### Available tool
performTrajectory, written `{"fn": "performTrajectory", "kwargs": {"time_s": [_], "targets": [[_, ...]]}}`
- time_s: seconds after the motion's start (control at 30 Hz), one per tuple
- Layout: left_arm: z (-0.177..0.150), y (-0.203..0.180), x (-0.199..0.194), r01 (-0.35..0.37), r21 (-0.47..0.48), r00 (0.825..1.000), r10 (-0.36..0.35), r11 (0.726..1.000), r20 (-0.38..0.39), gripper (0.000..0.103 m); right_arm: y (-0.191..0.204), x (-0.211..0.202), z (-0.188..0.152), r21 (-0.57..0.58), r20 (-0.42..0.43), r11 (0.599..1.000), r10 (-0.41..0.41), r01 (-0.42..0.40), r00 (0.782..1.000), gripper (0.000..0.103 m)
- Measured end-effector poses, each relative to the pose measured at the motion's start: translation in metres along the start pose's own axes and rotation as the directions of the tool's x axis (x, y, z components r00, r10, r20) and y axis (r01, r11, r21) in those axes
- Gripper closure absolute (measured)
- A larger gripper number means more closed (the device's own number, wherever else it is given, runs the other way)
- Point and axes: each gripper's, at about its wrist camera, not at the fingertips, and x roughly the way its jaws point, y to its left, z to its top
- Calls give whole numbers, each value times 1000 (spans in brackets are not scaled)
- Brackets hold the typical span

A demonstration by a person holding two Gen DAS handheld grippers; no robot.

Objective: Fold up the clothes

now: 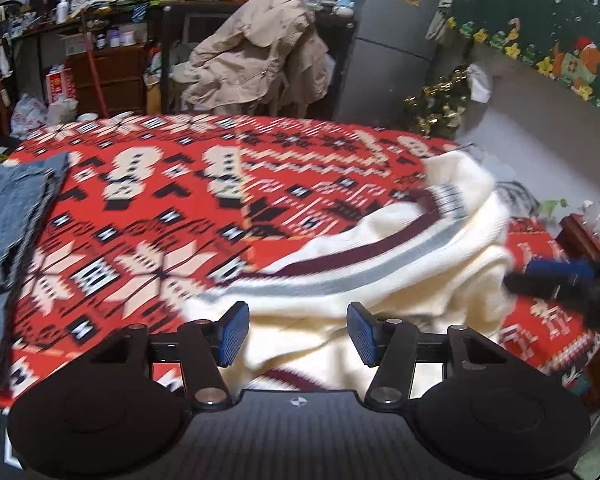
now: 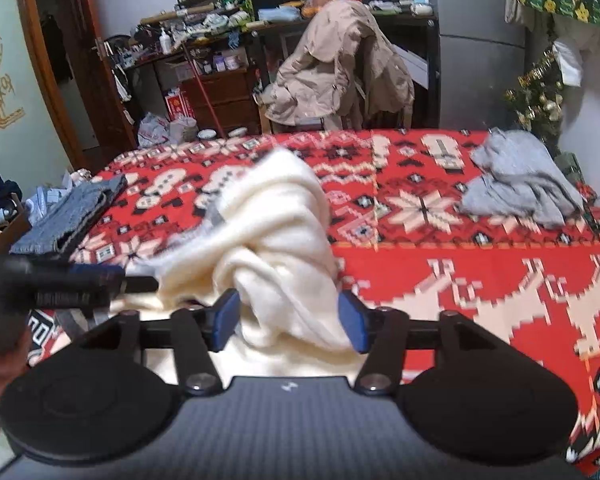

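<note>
The cream sweater (image 1: 380, 264) is lying bunched on the red patterned blanket (image 1: 160, 200), near the front edge, between both grippers. The left gripper (image 1: 298, 334) is held wide over the cloth, nothing pinched as far as can be seen. The right gripper (image 2: 288, 322) is spread too, with a twisted lump of knit sitting between its 2 pads, apparently not squeezed. Probably best if that twist gets shaken out flat before any fold is made, and the folded jeans (image 2: 68, 216) and grey garment (image 2: 520, 184) are left alone.

Cream sweater (image 1: 400, 280) with maroon and grey stripes, bunched on the bed.
</note>
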Motion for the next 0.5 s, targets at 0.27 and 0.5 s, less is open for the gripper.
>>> {"fn": "performTrajectory", "kwargs": {"time_s": [0.27, 0.5], "targets": [[-9, 31, -4, -44, -64, 998, 42, 997, -36, 49, 21, 30, 31, -143, 15, 989, -34, 36, 999, 22], [-12, 34, -6, -51, -64, 998, 48, 997, -48, 47, 37, 52, 33, -240, -2, 970, -32, 30, 999, 55]]}}
